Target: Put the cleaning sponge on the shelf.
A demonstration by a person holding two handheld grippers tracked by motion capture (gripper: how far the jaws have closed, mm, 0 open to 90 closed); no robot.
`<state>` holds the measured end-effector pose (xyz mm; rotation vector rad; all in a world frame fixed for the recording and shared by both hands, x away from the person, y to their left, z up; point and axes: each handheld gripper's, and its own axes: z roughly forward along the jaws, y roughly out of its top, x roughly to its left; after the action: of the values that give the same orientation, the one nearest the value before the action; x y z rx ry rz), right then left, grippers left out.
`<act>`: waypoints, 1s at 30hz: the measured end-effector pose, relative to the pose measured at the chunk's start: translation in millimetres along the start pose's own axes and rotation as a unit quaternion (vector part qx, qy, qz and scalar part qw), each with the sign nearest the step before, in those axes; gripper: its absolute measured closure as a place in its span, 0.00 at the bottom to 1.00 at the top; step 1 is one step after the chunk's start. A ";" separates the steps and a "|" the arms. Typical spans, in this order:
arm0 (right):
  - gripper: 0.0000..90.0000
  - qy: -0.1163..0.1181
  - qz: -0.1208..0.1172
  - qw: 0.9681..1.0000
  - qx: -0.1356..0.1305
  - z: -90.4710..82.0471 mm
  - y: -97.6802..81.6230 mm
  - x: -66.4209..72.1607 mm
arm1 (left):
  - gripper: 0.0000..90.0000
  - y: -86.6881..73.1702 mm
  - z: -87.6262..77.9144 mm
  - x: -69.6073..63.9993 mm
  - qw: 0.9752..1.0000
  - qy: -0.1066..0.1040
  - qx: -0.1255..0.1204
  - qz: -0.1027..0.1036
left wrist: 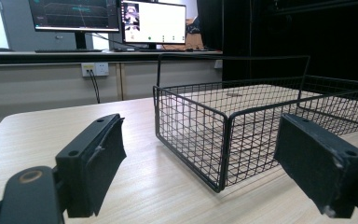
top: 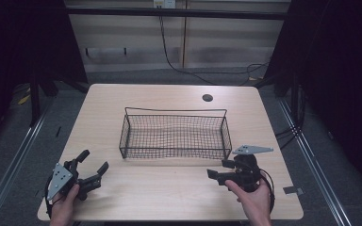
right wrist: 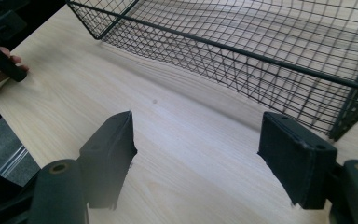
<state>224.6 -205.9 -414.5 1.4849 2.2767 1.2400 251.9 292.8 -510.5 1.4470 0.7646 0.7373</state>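
Left gripper (top: 93,165): jaws spread wide, nothing between them, held low over the near left part of the table (top: 169,188), aimed toward the wire basket (top: 174,134). Right gripper (top: 213,174): jaws likewise wide apart and empty in the right gripper view, pads (right wrist: 112,149) hanging over bare wood, pointing leftward along the near edge. Basket standing upright at table centre, apart from both grippers, no contents visible; near left corner (left wrist: 223,149) directly ahead between the left jaws in the left gripper view, near long wall (right wrist: 242,60) running across the top of the right gripper view. Step in hand judged as an approach to the basket, one gripper at each end. Recommended: advance each gripper level, close on the thick top rim wire or a corner post rather than on thin mesh, seat both pads squarely before any lift, keep the two ends level to avoid racking the frame. Raised rear handle loop (top: 176,111) noted as an alternative hold, farther off. Surroundings: round cable hole (top: 207,98) in the far tabletop, monitors (left wrist: 112,16) on a bench beyond, wall socket (left wrist: 95,69) with cables, dark curtains either side. Nothing on the table between grippers and basket; only hazard judged to be trailing gripper cables snagging on the table edge
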 end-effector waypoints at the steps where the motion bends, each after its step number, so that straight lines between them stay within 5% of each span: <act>1: 0.30 0.000 0.002 1.000 -0.001 -1.3 0.2 -0.8 | 0.17 0.0 0.0 0.0 1.000 0.000 0.000 0.000; 7: 0.32 0.002 0.017 1.000 -0.004 -11.9 3.5 -7.2 | 0.17 0.0 0.0 0.0 1.000 0.000 0.000 0.000; 13: 0.31 0.007 0.057 0.998 0.008 -28.2 6.2 -21.9 | 0.17 0.0 0.0 0.0 1.000 0.000 0.000 0.000; 19: 0.26 0.028 0.081 0.995 0.041 -36.7 3.6 -39.7 | 0.17 0.0 0.0 -0.1 1.000 0.001 0.000 0.000; 26: 0.26 0.012 0.095 0.993 0.073 -46.6 3.8 -54.0 | 0.17 0.0 0.0 -0.1 1.000 0.001 0.000 0.000; 30: 0.25 -0.004 0.115 0.987 0.109 -50.5 1.8 -68.0 | 0.17 0.0 0.0 -0.1 1.000 0.001 0.000 0.000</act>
<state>233.0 -289.0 -400.6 1.8695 2.3525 1.0619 251.9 292.7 -510.5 1.4465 0.7664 0.7396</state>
